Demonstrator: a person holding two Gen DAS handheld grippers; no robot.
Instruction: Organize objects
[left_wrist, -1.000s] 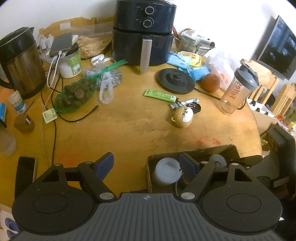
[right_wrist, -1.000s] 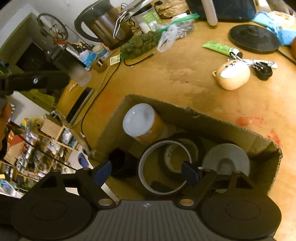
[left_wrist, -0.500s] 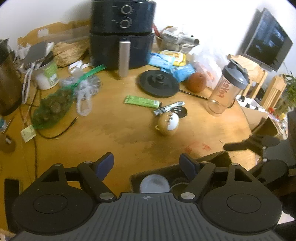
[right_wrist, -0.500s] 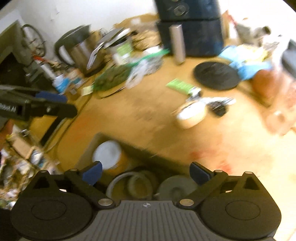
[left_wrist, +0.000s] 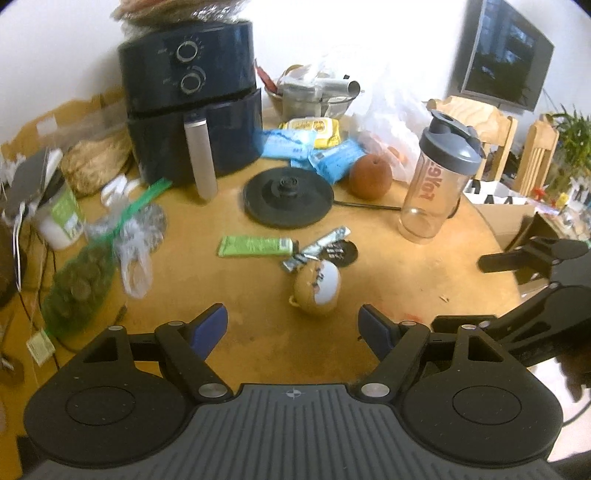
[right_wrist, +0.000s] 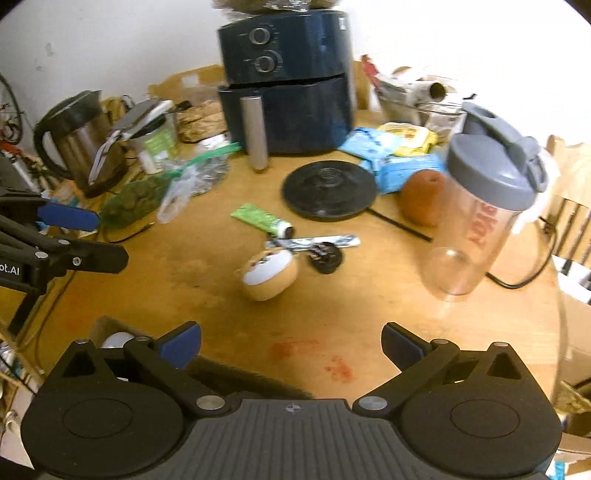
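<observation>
Hovering over the table's (left_wrist: 424, 280) near edge, both grippers — left gripper (left_wrist: 293, 326), right gripper (right_wrist: 291, 341) — are gaping empty. Lying mid-table is a tan pouch (left_wrist: 317, 286), backed by a green tube (left_wrist: 255, 246) and shaker bottle (left_wrist: 437, 177).

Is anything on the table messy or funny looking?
Yes. Red smears stain the wooden table near its front edge, like something spilled. The kettle base sits bare, while the kettle stands off it at the far left.

The round wooden worktop (left_wrist: 229, 295) is honey-yellow with red smears. The egg-shaped toy (left_wrist: 317, 288) is tan with a white face. The flat tube (left_wrist: 255, 246) is lime green, the air fryer (left_wrist: 188, 99) navy with silver dials, the shaker bottle (left_wrist: 436, 192) clear with red lettering and grey lid.
</observation>
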